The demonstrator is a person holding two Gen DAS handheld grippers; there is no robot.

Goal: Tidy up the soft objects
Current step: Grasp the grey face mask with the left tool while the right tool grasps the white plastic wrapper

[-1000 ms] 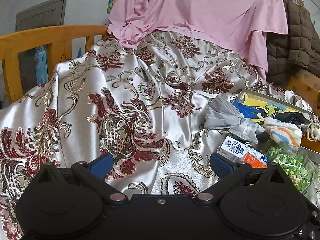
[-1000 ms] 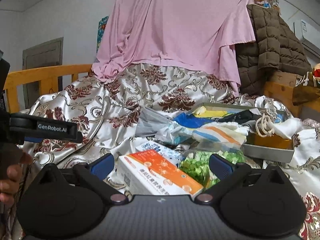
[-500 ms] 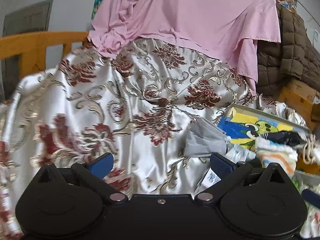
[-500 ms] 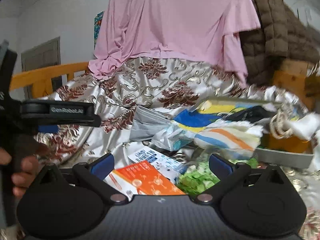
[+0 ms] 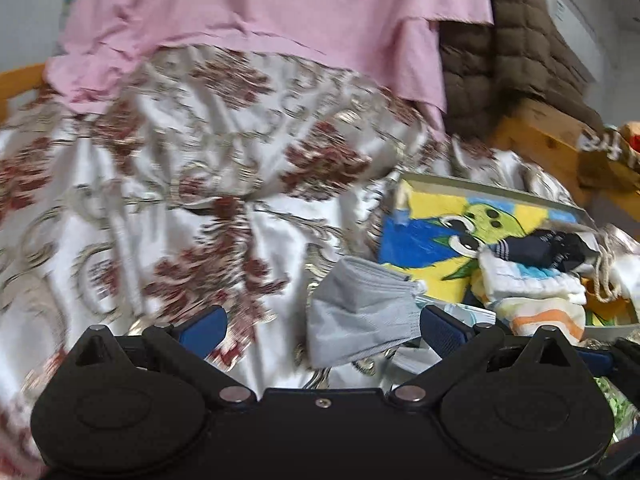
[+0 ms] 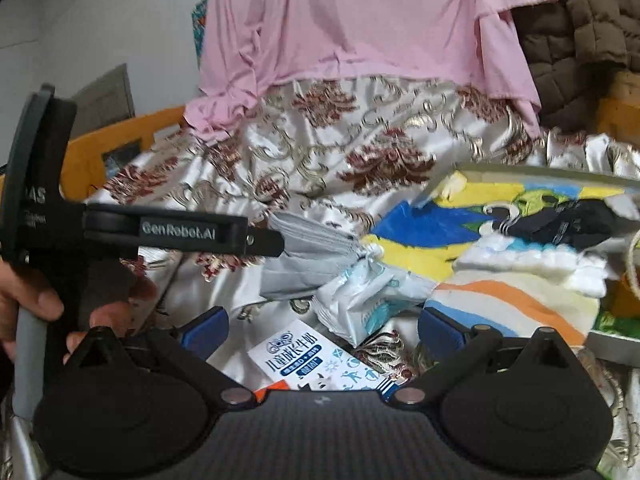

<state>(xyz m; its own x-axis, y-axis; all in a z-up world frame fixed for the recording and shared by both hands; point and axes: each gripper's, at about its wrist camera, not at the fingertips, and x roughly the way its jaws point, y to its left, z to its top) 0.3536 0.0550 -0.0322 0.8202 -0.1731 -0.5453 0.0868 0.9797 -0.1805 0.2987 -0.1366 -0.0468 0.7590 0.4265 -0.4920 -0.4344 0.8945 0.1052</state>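
Note:
A grey face mask (image 5: 360,312) lies on the floral satin cloth (image 5: 192,208), just ahead of my open left gripper (image 5: 320,326), nearer its right finger. In the right wrist view the mask (image 6: 308,252) sits beside a white snack packet (image 6: 360,304), with the left gripper's tip (image 6: 272,242) right at its left edge. A grey tray (image 5: 488,192) at the right holds a yellow-blue cartoon towel (image 5: 432,236), a dark sock (image 5: 548,248) and striped white-orange socks (image 5: 536,304). My right gripper (image 6: 320,332) is open and empty over a milk carton (image 6: 316,364).
A pink garment (image 5: 260,8) and a brown quilted jacket (image 5: 512,40) hang at the back. A wooden bed rail (image 6: 120,144) runs along the left. A coil of rope (image 5: 604,276) lies in the tray's right part.
Both grippers have moved forward and to the right toward the mask and tray. The left gripper's tip now reaches the mask's edge. Both stay open.

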